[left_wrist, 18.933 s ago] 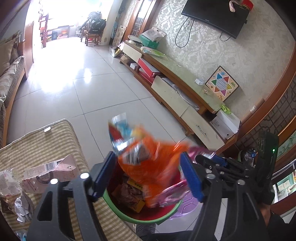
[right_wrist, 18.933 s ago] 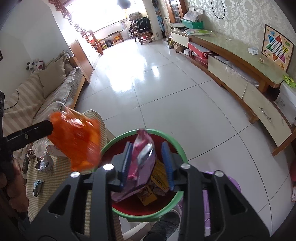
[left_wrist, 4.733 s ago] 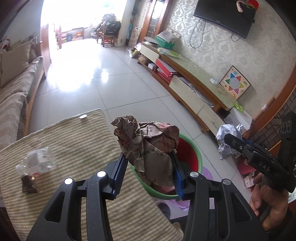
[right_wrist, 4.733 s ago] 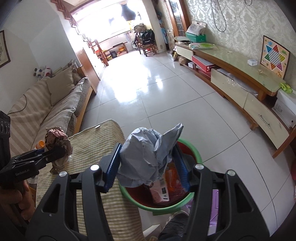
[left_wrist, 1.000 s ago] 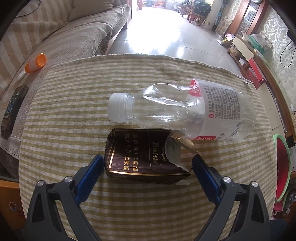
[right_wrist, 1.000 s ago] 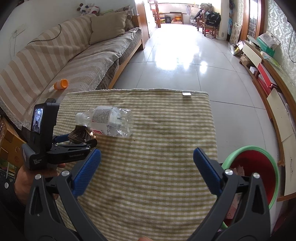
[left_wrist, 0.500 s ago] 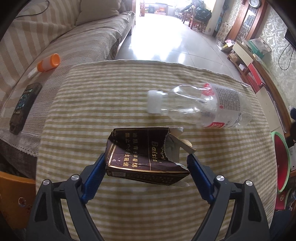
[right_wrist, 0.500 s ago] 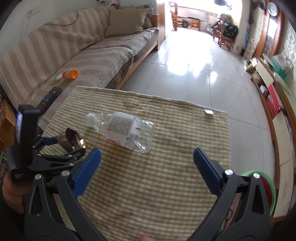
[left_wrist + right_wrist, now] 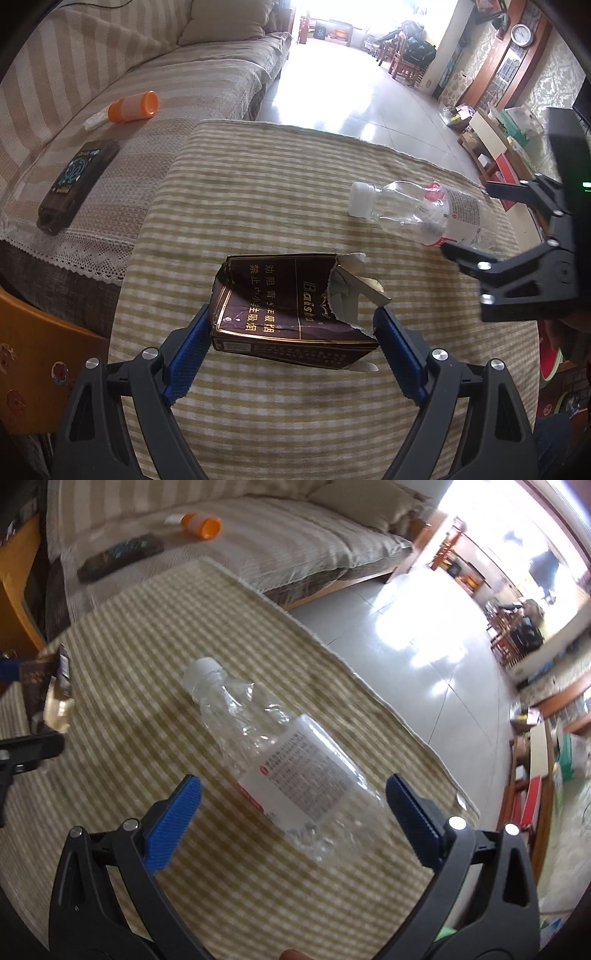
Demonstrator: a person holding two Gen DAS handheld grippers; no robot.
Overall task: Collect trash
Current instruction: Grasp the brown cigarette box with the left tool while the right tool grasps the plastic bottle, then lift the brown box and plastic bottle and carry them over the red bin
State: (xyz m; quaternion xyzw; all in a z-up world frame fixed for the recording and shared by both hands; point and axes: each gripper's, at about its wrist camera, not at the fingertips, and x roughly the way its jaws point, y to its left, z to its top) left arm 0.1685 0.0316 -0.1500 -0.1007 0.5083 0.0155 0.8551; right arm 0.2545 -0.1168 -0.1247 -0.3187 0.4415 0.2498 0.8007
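Note:
My left gripper (image 9: 291, 349) is shut on a torn dark brown cigarette pack (image 9: 284, 314) and holds it just above the striped tablecloth (image 9: 258, 192). The pack also shows at the left edge of the right wrist view (image 9: 40, 686). A crushed clear plastic bottle (image 9: 280, 757) with a white cap lies on the cloth. My right gripper (image 9: 291, 812) is open, its blue pads either side of the bottle's label end. In the left wrist view the bottle (image 9: 417, 214) lies at the right, with the right gripper's body (image 9: 528, 266) beside it.
A striped sofa (image 9: 147, 55) runs along the table's far left, with an orange-capped bottle (image 9: 133, 107) and a dark remote (image 9: 77, 181) on it. The red bin's green rim (image 9: 550, 365) shows past the table's right edge. An orange object (image 9: 33, 354) sits at the left.
My left gripper has closed on the cigarette pack and lifted it off the cloth. My right gripper has moved in over the bottle, which now lies between its open fingers.

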